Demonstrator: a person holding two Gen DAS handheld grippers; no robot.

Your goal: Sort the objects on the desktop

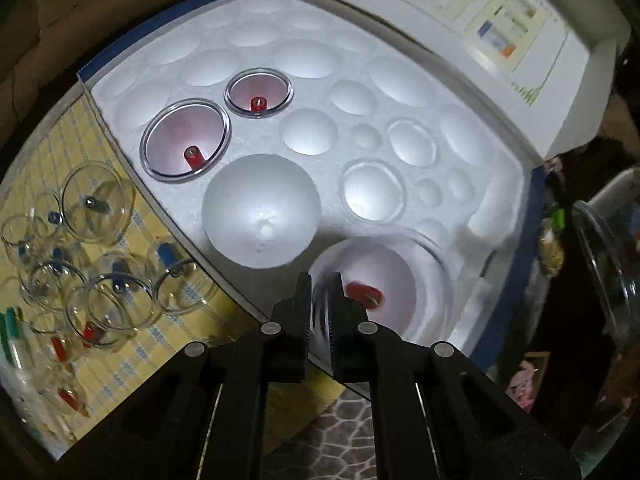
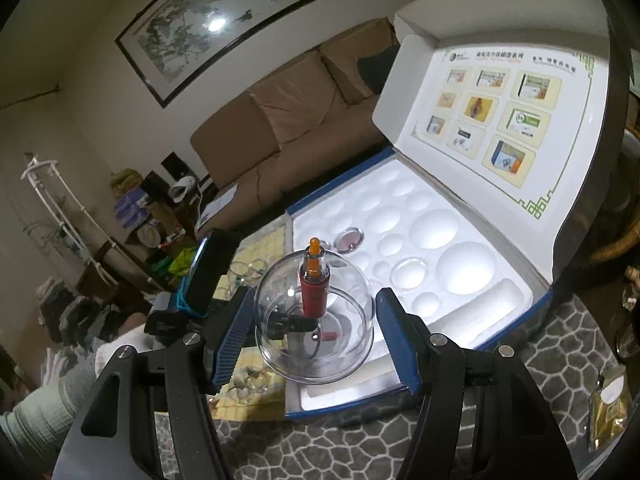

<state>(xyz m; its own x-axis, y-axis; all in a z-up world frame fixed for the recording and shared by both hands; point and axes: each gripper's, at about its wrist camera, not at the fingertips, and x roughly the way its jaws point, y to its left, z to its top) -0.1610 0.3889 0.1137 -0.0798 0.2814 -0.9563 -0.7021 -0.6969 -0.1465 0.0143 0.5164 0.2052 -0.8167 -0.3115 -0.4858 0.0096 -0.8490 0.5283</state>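
Right tool (image 2: 316, 340) around clear domed cup (image 2: 314, 328); red valve, orange tip

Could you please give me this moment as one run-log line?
left gripper: jaws pinch rim of cup over foam tray | right gripper: holds large cup | loose cups: remain

Behind your work area you face a brown sofa (image 2: 288, 136) set against a pale wall. Above it hangs a long framed ink painting (image 2: 208, 28) with a bright lamp glare on its glass. To your left, a white rack (image 2: 60, 208) stands beside cluttered shelves (image 2: 152, 216) of boxes and bags. The table wears a grey cloth with a pebble pattern (image 2: 360, 448), and a yellow checked mat (image 1: 120, 352) lies over part of it. A gold packet (image 2: 610, 408) rests on the cloth at your far right.
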